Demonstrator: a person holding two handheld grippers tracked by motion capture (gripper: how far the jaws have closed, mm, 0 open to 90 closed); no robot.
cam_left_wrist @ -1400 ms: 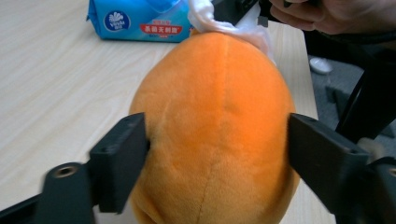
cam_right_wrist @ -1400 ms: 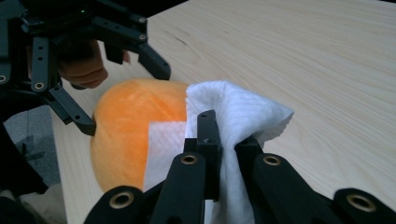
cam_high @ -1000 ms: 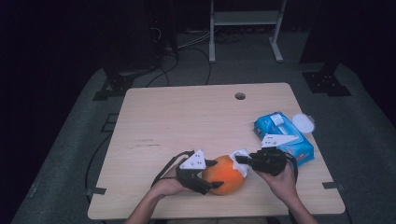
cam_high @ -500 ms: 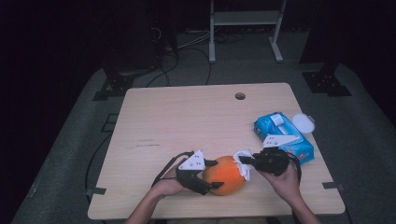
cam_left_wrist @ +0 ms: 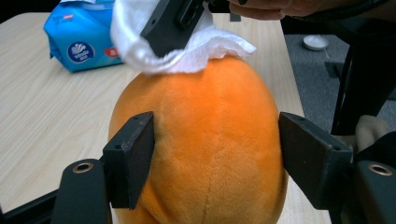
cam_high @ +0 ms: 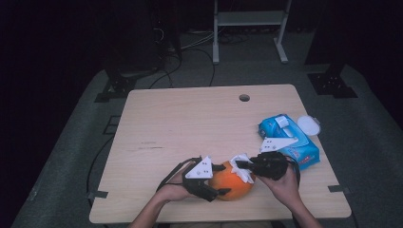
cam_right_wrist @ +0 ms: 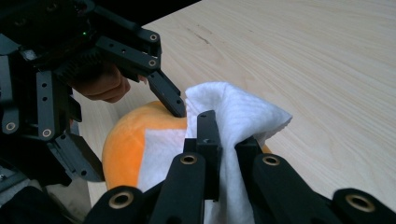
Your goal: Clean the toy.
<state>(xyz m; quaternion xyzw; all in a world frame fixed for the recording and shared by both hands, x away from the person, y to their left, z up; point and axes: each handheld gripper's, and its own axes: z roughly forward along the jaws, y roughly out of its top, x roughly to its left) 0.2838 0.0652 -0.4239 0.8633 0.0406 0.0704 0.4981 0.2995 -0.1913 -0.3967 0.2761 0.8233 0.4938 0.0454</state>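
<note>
An orange plush ball (cam_high: 231, 182) sits near the table's front edge. My left gripper (cam_high: 219, 179) is shut on it, one black pad (cam_left_wrist: 130, 156) pressed against each side of the orange plush ball (cam_left_wrist: 205, 144). My right gripper (cam_high: 239, 165) is shut on a white wipe (cam_high: 241, 166) and holds it against the top right of the ball. In the right gripper view the white wipe (cam_right_wrist: 224, 140) drapes over my right gripper (cam_right_wrist: 226, 149) and lies on the orange plush ball (cam_right_wrist: 123, 144), with the left gripper (cam_right_wrist: 140, 93) just behind. The white wipe (cam_left_wrist: 187, 44) rests on the ball's top.
A blue pack of wipes (cam_high: 287, 140) lies at the table's right side, with a white round lid (cam_high: 309, 125) beside it. The wooden table (cam_high: 190, 123) has a cable hole (cam_high: 244, 98) near its far edge. A metal stand (cam_high: 249, 28) and cables are on the floor behind.
The right gripper with the wipe has shifted slightly left over the ball's top. The left gripper and the ball have stayed in place.
</note>
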